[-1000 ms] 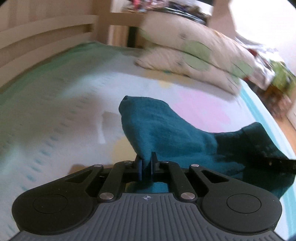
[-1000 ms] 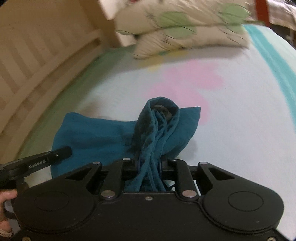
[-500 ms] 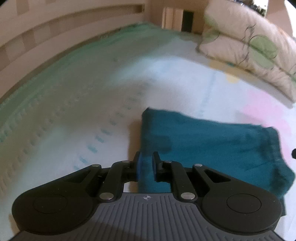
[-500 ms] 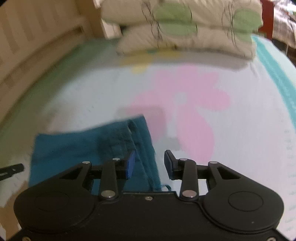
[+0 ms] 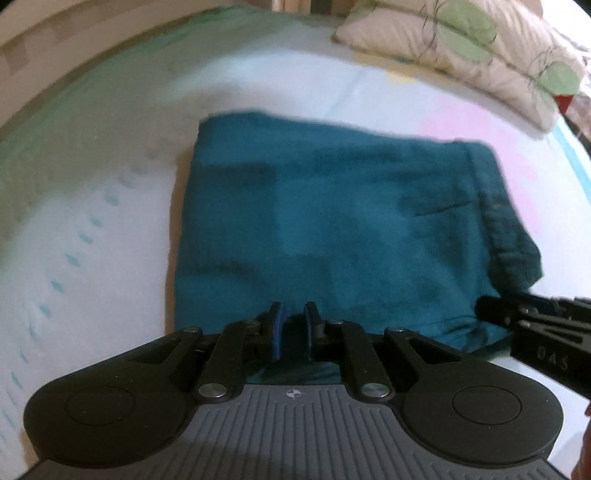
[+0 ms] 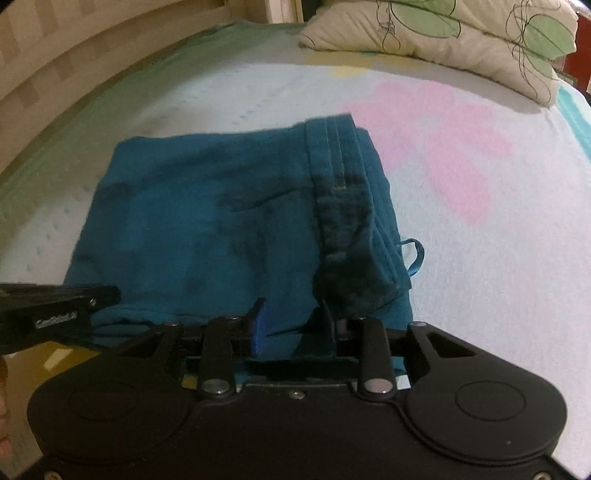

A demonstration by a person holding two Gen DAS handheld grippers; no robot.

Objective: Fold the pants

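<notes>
Two pillows (image 6: 443, 33) at bed's far end, wooden rail (image 6: 55, 70) at left | teal pants (image 5: 332, 229) folded flat mid-sheet (image 6: 480, 258), waistband right | left gripper (image 5: 293, 325) narrowly parted, empty | right gripper (image 6: 291, 317) just narrowing, parted over near edge

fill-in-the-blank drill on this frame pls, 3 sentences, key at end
1. The folded pants are coloured ____.
2. The pants lie on a bed sheet with a big ____ flower print.
3. In the right wrist view, the waistband lies on the ____ side of the pants.

Missing words: teal; pink; right
</notes>
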